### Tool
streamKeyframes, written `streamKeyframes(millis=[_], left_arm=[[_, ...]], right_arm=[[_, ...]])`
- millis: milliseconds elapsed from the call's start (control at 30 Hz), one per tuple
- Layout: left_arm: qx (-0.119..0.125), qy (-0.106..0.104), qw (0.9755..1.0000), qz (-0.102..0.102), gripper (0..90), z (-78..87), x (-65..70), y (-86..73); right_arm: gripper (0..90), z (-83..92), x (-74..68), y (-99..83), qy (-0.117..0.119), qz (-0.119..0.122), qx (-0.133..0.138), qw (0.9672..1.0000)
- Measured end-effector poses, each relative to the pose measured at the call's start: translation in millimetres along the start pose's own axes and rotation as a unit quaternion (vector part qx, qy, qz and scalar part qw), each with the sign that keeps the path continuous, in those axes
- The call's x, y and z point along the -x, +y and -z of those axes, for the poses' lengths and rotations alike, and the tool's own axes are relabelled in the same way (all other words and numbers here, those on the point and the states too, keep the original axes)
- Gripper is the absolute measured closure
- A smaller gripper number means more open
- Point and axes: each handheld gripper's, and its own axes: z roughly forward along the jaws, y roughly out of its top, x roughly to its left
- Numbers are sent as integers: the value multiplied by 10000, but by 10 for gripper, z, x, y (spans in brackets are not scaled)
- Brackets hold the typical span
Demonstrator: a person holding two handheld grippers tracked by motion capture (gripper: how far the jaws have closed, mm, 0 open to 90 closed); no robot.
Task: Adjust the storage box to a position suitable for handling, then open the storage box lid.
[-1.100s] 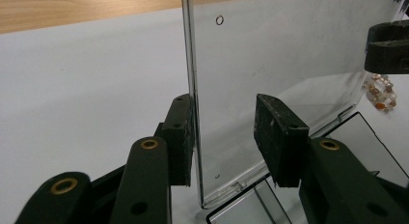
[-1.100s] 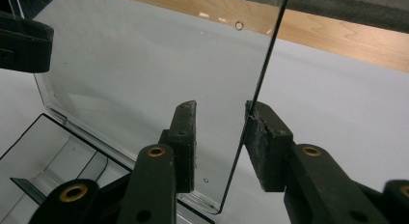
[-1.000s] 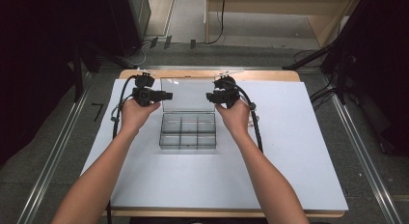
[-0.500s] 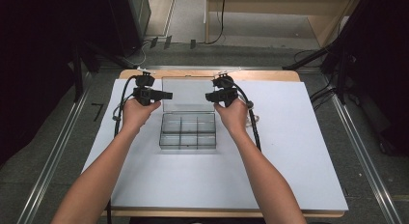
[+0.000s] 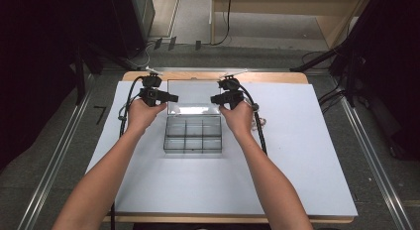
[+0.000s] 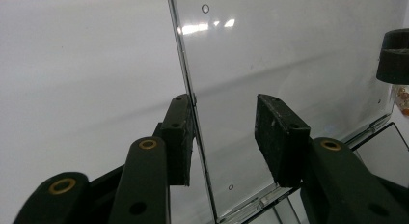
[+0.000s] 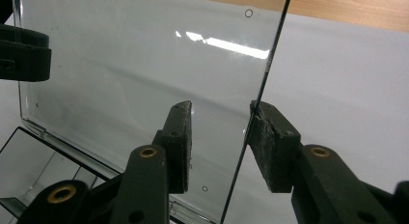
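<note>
Your jaws have just been opening: left gripper [image 6: 225,137] and right gripper [image 7: 219,144] straddle the lid [image 5: 192,95] edges loosely. The lid looks thin, stiff and slippery; grip near the side edges.

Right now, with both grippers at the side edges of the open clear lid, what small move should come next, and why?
Probably draw both grippers outward, clear of the lid. The left gripper and right gripper each straddle a side edge with a gap at one pad; their jaws have just been opening. The lid lies folded back behind the compartment box, so the opening looks done.
</note>
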Motion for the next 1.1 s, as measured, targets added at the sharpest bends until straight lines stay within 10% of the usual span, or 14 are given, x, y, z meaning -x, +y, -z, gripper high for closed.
streamKeyframes(millis=[1100], left_arm=[[-168,-208,9990,354,564,-120,-107,23]], right_arm=[[571,-122,49,59,79,-256,-361,9990]])
